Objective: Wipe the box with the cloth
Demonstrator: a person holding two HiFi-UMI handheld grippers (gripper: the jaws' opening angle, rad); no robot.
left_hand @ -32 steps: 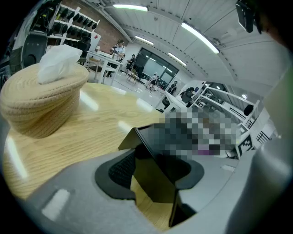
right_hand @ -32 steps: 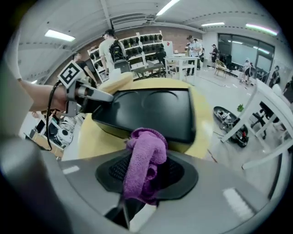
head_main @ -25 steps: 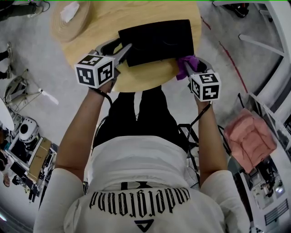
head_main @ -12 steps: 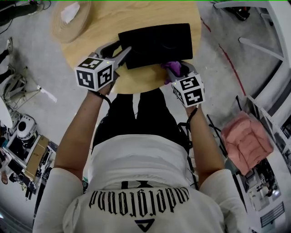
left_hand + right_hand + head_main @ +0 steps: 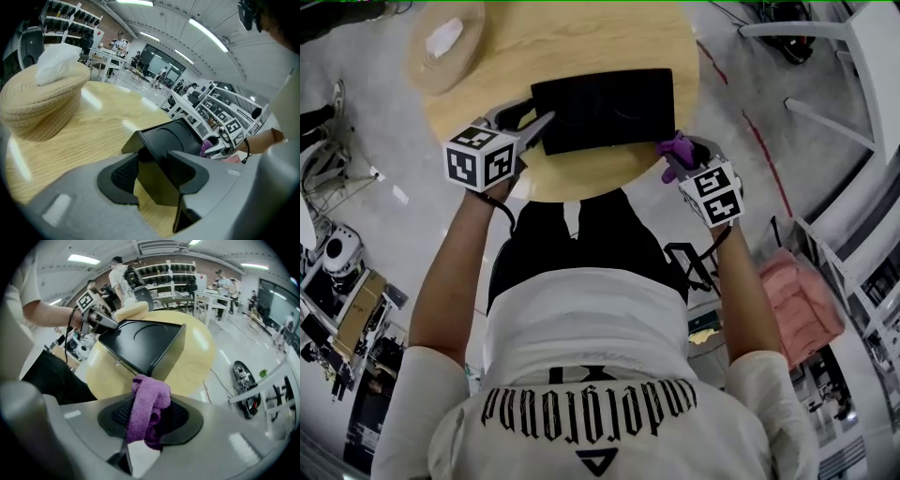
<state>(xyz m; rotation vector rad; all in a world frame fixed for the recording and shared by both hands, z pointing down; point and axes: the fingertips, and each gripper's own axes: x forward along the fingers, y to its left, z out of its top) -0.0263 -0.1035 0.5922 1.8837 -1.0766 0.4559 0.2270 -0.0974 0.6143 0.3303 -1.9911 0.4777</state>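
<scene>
A person seated at a round wooden worktop (image 5: 581,37) is getting set to wipe a black box (image 5: 602,110), which is lying in the upper centre of the head view with its long axis running left to right across the frame.

The right gripper (image 5: 686,159) is hovering at the worktop's lower right edge, its jaws pressed together on a bunched purple cloth (image 5: 672,148). The box's near right corner is lying just up and to the left of that cloth, close but seemingly not touching. In the right gripper view, the corner is pointing straight at the cloth (image 5: 147,408) from the centre of the frame, so a short push forward and left looks enough to bring the cloth onto the lid.

The left gripper (image 5: 530,112) is steadying the other end. Its jaws appear to be clamping the box's near left corner (image 5: 173,140), which is filling the space between them.

A woven basket (image 5: 441,47) with white tissue (image 5: 56,61) is sitting at the upper left, well clear of the wiping path. Nothing is standing between cloth and box.
</scene>
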